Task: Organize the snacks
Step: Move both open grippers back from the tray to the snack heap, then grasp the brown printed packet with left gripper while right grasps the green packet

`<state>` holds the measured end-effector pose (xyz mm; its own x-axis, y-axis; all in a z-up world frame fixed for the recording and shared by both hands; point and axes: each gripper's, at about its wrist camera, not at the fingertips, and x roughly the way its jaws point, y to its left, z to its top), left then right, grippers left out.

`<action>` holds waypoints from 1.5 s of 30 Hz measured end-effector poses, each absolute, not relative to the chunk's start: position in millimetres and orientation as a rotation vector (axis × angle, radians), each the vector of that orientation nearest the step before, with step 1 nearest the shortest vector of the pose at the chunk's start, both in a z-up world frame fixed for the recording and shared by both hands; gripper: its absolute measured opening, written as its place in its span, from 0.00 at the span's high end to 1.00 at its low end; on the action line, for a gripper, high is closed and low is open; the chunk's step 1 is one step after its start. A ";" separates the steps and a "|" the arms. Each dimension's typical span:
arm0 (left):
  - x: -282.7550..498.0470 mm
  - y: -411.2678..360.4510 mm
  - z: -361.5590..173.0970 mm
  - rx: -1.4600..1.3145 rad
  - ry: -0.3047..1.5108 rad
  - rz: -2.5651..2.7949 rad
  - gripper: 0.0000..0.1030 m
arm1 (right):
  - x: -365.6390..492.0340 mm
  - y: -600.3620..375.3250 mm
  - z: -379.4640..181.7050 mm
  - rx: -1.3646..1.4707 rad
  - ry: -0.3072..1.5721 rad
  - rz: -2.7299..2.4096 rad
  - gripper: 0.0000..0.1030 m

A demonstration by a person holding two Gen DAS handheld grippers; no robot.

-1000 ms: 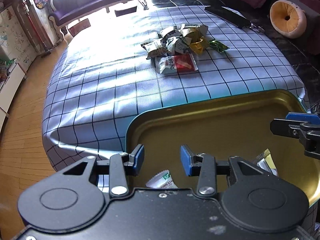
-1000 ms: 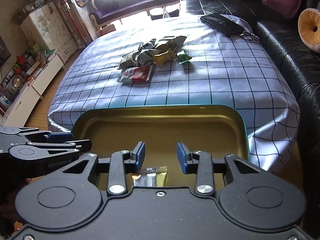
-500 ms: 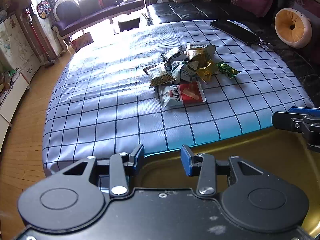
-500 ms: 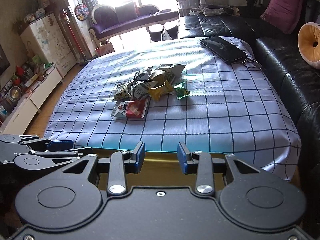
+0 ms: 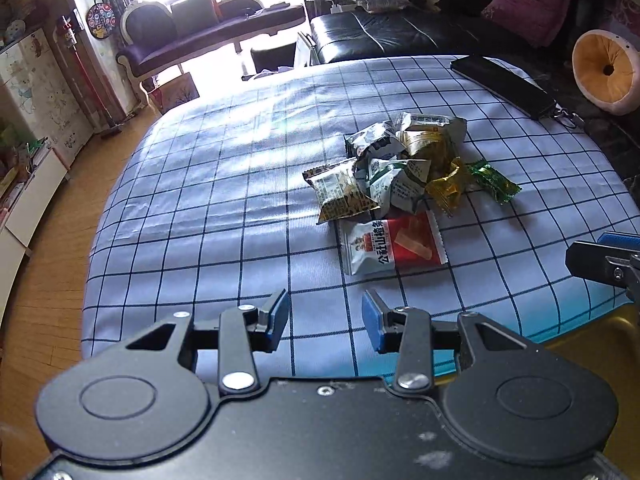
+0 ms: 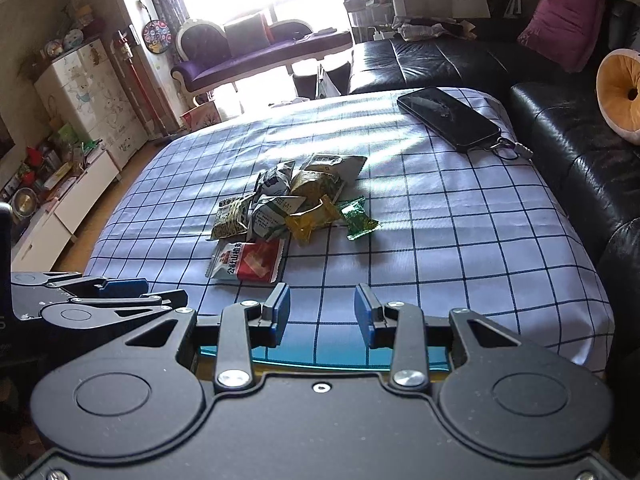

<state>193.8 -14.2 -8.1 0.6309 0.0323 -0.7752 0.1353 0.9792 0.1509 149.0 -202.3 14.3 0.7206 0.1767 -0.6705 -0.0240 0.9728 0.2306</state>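
A white cabinet (image 6: 92, 92) stands at the left wall, a purple chaise (image 6: 260, 56) by the bright window. The checked surface (image 6: 460, 240) carries the snack pile (image 6: 296, 208) mid-cloth and a phone (image 6: 448, 120); black sofa (image 6: 560, 120) right. Left gripper (image 5: 325, 320) and right gripper (image 6: 320, 314) hover near the tray rim (image 6: 320, 360), jaws spread, empty.

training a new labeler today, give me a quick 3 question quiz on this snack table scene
1. True or false: the left tool holds a snack.
2. Which packet lies nearest both tools? A. green packet B. red packet C. yellow packet
3. What dark flat device lies at the far corner of the cloth?

Key: 1. false, both the left and the right tool are open and empty. 2. B. 3. a phone.
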 end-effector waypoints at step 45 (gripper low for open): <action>326.5 -7.3 -38.2 0.065 0.880 -0.089 0.52 | 228.8 -202.2 -15.4 0.150 0.757 0.047 0.56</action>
<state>326.5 -7.3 -38.2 0.6337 -0.0511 -0.7719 0.1044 0.9943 0.0198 228.8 -202.2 -15.4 0.7262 0.0966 -0.6806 0.0118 0.9882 0.1527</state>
